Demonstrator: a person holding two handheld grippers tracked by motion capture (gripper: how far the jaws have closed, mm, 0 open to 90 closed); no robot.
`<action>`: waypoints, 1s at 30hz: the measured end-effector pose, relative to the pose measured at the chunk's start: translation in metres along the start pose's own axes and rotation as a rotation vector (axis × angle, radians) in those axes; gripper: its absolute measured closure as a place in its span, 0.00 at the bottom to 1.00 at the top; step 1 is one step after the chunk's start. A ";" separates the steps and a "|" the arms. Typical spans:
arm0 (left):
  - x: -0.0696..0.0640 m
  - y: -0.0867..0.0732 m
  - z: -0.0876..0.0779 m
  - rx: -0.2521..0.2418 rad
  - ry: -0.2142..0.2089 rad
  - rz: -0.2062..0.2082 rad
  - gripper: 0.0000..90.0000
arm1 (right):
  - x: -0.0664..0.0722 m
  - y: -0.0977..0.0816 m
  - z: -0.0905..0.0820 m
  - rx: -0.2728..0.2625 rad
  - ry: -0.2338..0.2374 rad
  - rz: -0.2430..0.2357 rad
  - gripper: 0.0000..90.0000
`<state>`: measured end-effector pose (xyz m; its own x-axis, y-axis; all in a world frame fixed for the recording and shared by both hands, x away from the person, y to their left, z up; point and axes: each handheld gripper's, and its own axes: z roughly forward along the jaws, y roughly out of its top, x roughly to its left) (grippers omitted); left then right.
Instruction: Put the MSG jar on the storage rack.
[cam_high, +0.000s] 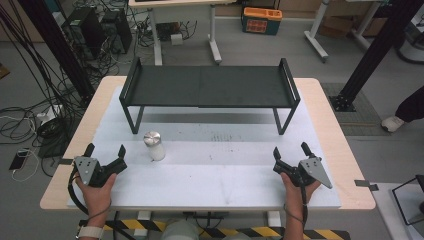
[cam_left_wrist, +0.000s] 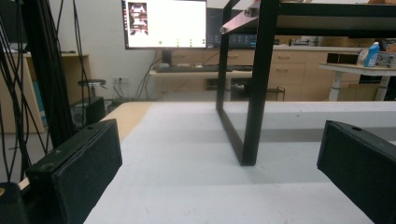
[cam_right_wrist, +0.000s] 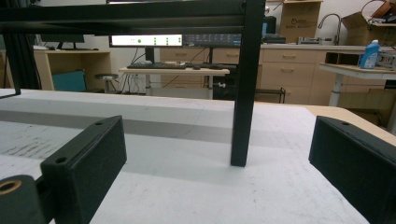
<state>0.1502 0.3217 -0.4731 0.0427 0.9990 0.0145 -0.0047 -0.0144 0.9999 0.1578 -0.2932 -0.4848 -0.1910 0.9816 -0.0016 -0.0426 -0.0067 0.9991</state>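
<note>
Shiny metal-lidded frosted jar, matt black metal rack, matt white mat, pale wood table

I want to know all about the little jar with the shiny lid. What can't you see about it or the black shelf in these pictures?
- Jar, high view: too small to tell what is inside or whether the lid is screwed tight.
- Black shelf: its top surface is cut off by the upper edge in both gripper views; only legs and underside show.
- Left gripper and right gripper: the pads' gripping faces are too small in the high view.
</note>
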 end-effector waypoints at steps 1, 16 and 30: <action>0.000 0.000 0.000 0.002 0.000 0.001 0.00 | 0.000 0.000 0.000 0.000 0.000 0.000 0.04; -0.001 0.000 0.000 0.001 0.008 0.000 0.00 | -0.001 -0.001 0.000 -0.003 0.008 -0.001 0.04; -0.002 0.009 -0.001 -0.048 -0.032 -0.002 0.01 | -0.003 0.000 0.000 -0.003 0.015 0.003 0.04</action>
<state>0.1491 0.3191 -0.4643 0.0751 0.9971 0.0136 -0.0526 -0.0096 0.9986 0.1583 -0.2957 -0.4852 -0.2062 0.9785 0.0003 -0.0449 -0.0098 0.9989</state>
